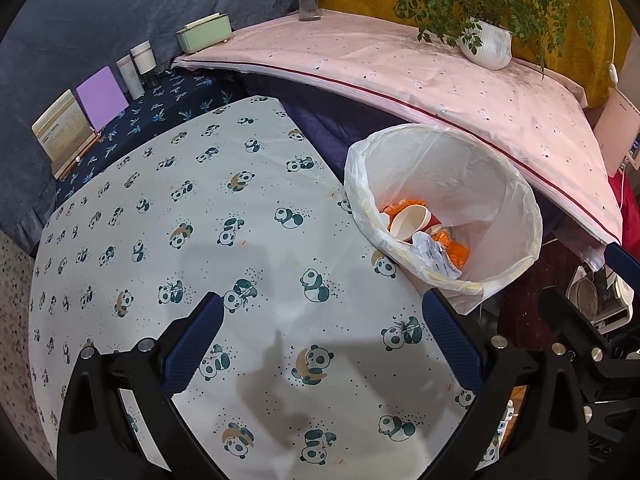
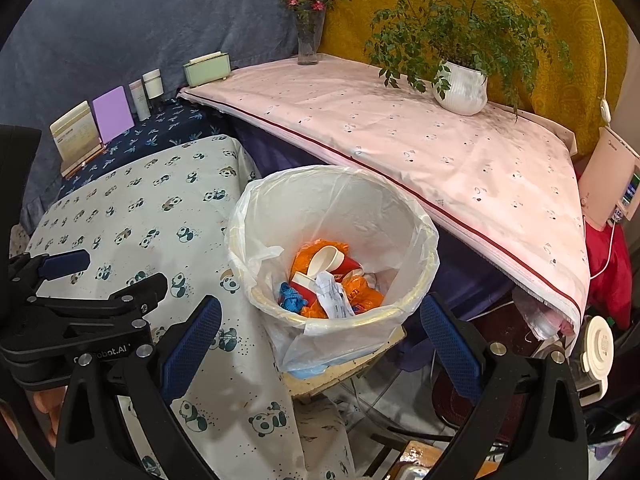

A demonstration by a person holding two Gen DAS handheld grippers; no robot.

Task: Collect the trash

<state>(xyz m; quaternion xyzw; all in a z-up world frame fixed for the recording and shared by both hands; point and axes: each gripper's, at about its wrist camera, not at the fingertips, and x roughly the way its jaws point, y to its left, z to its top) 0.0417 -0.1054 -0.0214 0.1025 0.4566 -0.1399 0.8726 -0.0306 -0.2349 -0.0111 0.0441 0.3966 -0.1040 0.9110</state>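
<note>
Both pairs of blue-padded fingers stand spread wide with nothing between them: the left gripper (image 1: 320, 344) hangs over the panda-print tablecloth (image 1: 168, 216), and the right gripper (image 2: 320, 344) hangs just in front of the trash bin (image 2: 404, 204), with its left finger (image 2: 190, 346) over the cloth's edge and its right finger (image 2: 450, 346) over the clutter below.

The bin, lined with a clear plastic bag, stands right beside the panda cloth's right edge. Inside it lie the collected pieces: red-and-white paper cups (image 2: 324, 262), orange wrappers (image 2: 362, 292), a crumpled white paper (image 2: 334, 294) and a blue scrap (image 2: 292, 296) against the near wall. In the left view the same bin (image 1: 472, 168) sits ahead and to the right of the gripper.

Behind the bin runs a pink cloth-covered surface (image 2: 420, 136). On it, beyond and right of the bin, stands a potted plant in a white pot (image 2: 462, 88); farther back are a glass vase with pink flowers (image 2: 308, 40) and a pale green box (image 2: 208, 68). Left of the bin, at the back, stand a purple card (image 2: 113, 114) and two small white bottles (image 2: 146, 92).
</note>
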